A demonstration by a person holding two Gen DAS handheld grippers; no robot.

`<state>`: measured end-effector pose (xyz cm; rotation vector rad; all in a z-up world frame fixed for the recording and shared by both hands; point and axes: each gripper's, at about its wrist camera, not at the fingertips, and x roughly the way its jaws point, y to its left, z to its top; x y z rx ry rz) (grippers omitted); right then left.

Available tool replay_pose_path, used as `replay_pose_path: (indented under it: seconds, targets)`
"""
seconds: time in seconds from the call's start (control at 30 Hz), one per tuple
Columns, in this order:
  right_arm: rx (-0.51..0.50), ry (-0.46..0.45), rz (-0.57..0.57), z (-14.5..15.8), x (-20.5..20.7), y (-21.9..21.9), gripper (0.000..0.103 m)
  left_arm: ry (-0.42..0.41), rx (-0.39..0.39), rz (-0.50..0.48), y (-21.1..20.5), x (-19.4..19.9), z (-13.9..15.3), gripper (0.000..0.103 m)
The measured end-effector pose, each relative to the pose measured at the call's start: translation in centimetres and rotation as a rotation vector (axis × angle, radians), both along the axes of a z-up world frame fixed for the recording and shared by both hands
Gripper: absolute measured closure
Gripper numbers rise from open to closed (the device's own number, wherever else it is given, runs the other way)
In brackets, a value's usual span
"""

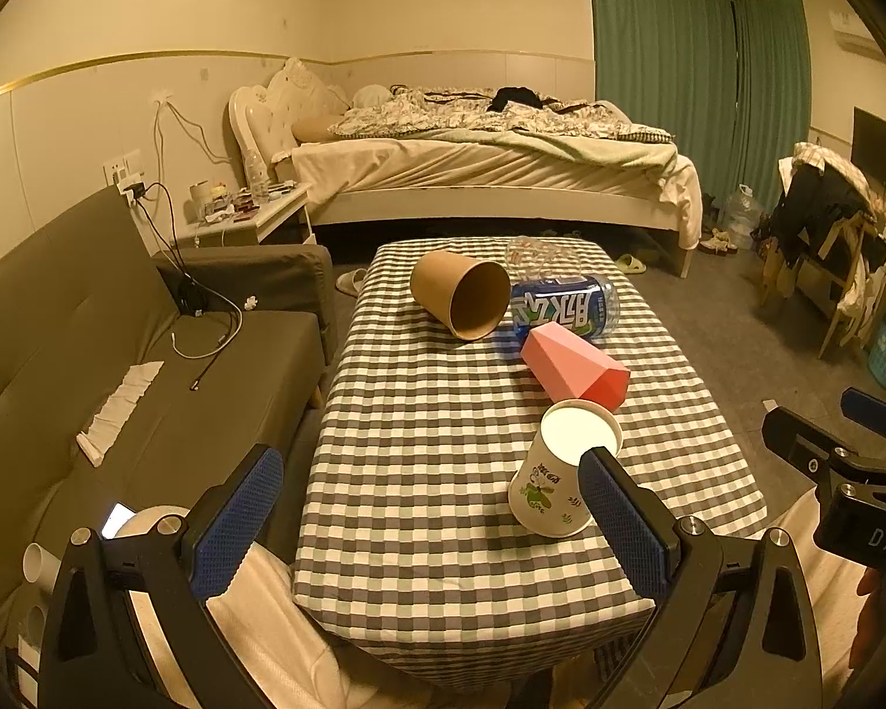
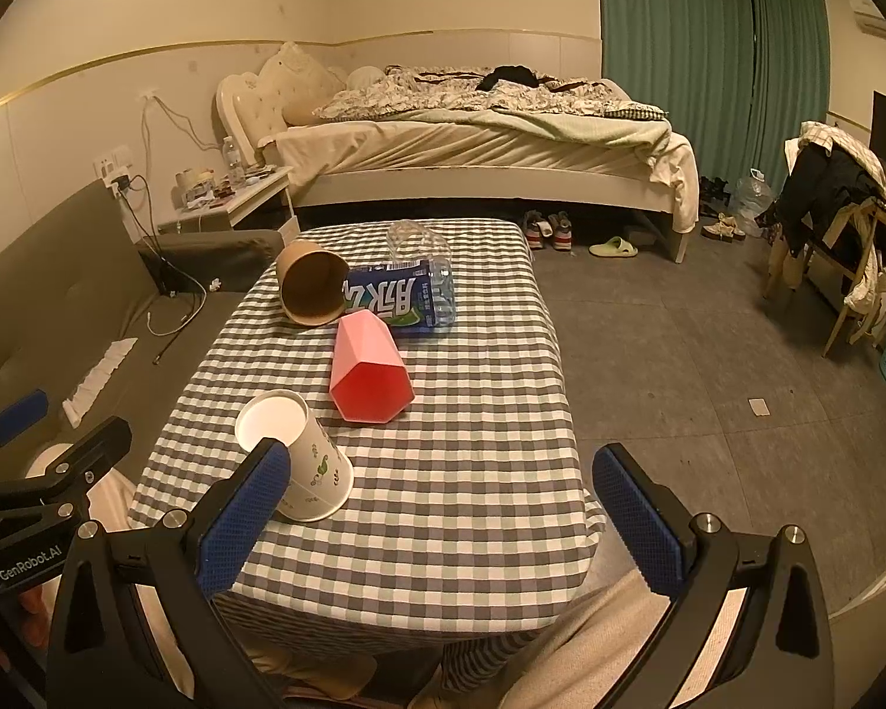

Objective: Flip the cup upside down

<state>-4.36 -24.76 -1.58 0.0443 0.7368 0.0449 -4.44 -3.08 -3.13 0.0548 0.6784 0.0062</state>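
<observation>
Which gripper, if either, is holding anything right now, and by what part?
Neither. The left gripper and right gripper are both open and hold nothing; the white cup stands upside down on the table, ungripped.

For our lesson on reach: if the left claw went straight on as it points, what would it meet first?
Probably the checked tablecloth between its open fingers; the white paper cup sits just inside the right finger and might be brushed. Depth is unclear.

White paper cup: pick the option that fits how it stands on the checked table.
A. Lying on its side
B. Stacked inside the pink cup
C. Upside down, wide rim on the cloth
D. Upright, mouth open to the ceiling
C: the white paper cup rests with its wide rim on the checked table and its narrow closed base on top, apart from the pink cup, which lies on its side.
</observation>
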Motion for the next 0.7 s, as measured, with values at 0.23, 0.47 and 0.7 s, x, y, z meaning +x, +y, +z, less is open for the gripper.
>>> replay_pose_path:
  seconds: [0.23, 0.47, 0.7]
  targets:
    - [0.000, 0.003, -0.002, -0.02, 0.00, -0.08, 0.000, -0.001, 0.000, 0.000, 0.03, 0.04, -0.03, 0.000]
    - [0.000, 0.006, -0.003, -0.02, 0.06, -0.02, 0.000, -0.001, 0.001, 0.000, 0.05, 0.07, -0.06, 0.000]
    - [0.000, 0.008, -0.002, -0.06, 0.07, -0.01, 0.000, -0.001, 0.001, 0.001, 0.02, 0.07, -0.07, 0.000]
